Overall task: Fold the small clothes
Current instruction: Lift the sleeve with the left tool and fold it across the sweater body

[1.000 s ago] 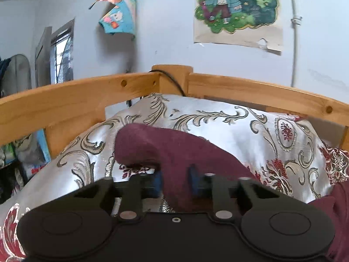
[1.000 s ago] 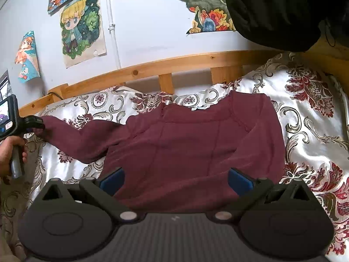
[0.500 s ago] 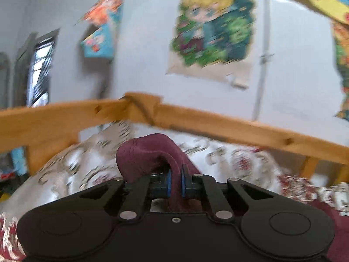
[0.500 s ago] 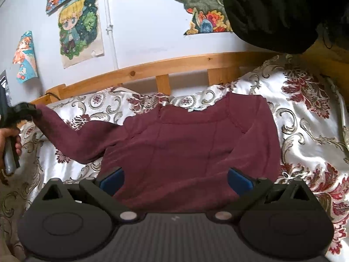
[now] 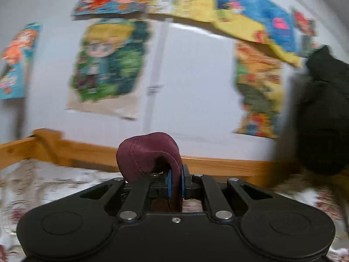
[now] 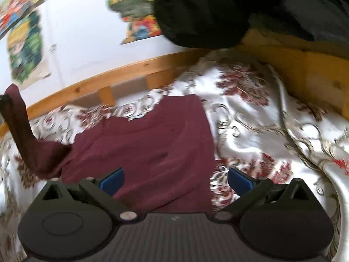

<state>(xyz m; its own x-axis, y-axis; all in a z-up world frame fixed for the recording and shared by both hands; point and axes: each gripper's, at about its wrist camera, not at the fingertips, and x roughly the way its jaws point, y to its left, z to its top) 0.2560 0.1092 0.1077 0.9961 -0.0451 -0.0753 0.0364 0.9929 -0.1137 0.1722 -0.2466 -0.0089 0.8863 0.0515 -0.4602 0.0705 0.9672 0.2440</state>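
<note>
Left wrist view: the left gripper (image 5: 175, 184) clamps the maroon sleeve (image 5: 148, 157) between its blue pads, cuff bulging above the fingers. Right wrist view: the right gripper (image 6: 175, 180) is spread wide, gripping nothing, just above the maroon sweater (image 6: 152, 144) lying flat on the floral bedspread (image 6: 261, 131) (sleeve raised at far left)

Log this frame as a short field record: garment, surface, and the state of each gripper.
garment: maroon sweater, body flat on the bed
sleeve: maroon sleeve lifted off the bedspread
surface: floral bedspread, wooden bed rail behind
left gripper: shut on the sleeve cuff
right gripper: open, above the sweater's lower part
image quality: both views motion-blurred
</note>
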